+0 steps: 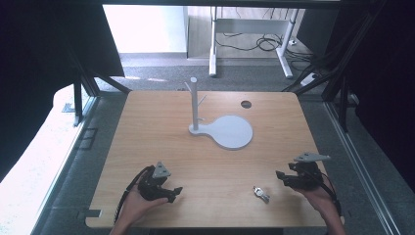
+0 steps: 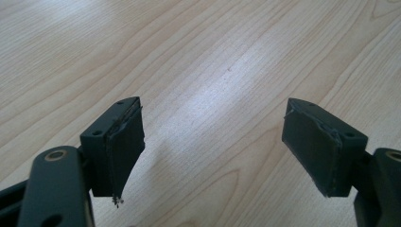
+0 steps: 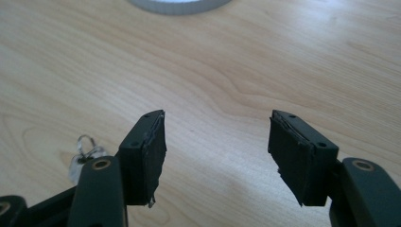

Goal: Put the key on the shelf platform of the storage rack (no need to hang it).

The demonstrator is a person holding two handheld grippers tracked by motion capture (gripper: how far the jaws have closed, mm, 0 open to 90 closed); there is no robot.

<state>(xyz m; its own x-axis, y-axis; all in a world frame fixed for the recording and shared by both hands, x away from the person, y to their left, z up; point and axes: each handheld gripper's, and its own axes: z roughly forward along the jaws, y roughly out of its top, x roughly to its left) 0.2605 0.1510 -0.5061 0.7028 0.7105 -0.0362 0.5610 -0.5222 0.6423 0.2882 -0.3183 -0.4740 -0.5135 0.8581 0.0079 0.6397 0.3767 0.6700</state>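
Left gripper (image 1: 175, 191) low at worktop (image 1: 147, 127) front-left, jaws spread wide, nothing between them, bare wood under. White stand (image 1: 194, 105) with round base plate (image 1: 231, 131) mid-worktop, far from both. Small metal key bunch (image 1: 261, 194) lies front, just left of right gripper (image 1: 281, 176). Right gripper front-right, jaws apart, empty.

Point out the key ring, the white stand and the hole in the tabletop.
key ring (image 1: 261, 194), high view, on the metal bunch near the right gripper.
white stand (image 1: 234, 132), high view, on its flat round base plate.
hole in the tabletop (image 1: 246, 104), high view, on the dark opening's middle.
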